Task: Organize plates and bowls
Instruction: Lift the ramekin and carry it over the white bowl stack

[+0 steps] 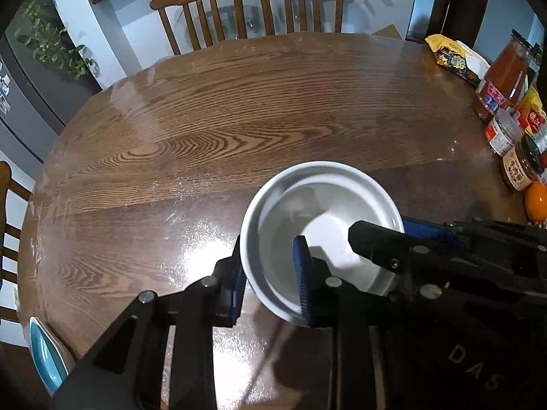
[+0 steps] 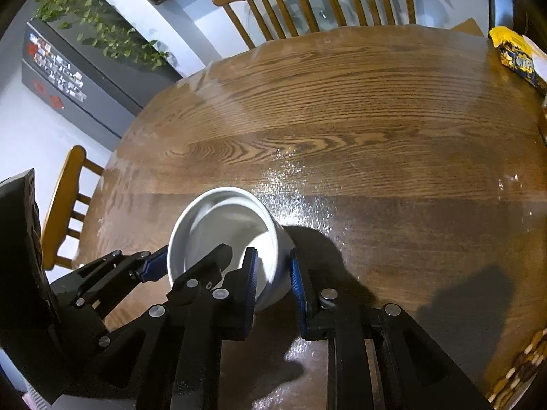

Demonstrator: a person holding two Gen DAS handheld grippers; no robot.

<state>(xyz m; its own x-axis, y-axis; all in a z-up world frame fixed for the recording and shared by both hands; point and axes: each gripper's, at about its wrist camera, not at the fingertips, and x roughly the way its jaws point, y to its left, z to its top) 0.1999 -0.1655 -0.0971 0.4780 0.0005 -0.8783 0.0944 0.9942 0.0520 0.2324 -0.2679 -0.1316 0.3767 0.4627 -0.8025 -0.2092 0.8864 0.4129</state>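
A white bowl is held above the wooden table. My left gripper straddles the bowl's near-left rim, one blue pad outside, one inside. My right gripper straddles the bowl's right rim in the same way. In the left wrist view the right gripper enters from the right over the bowl's rim. In the right wrist view the left gripper shows at the bowl's left. Both grippers appear closed on the rim.
Jars, a sauce bottle, an orange and a yellow snack bag stand along the table's right edge. Wooden chairs stand at the far side and left. A blue plate edge shows at the lower left.
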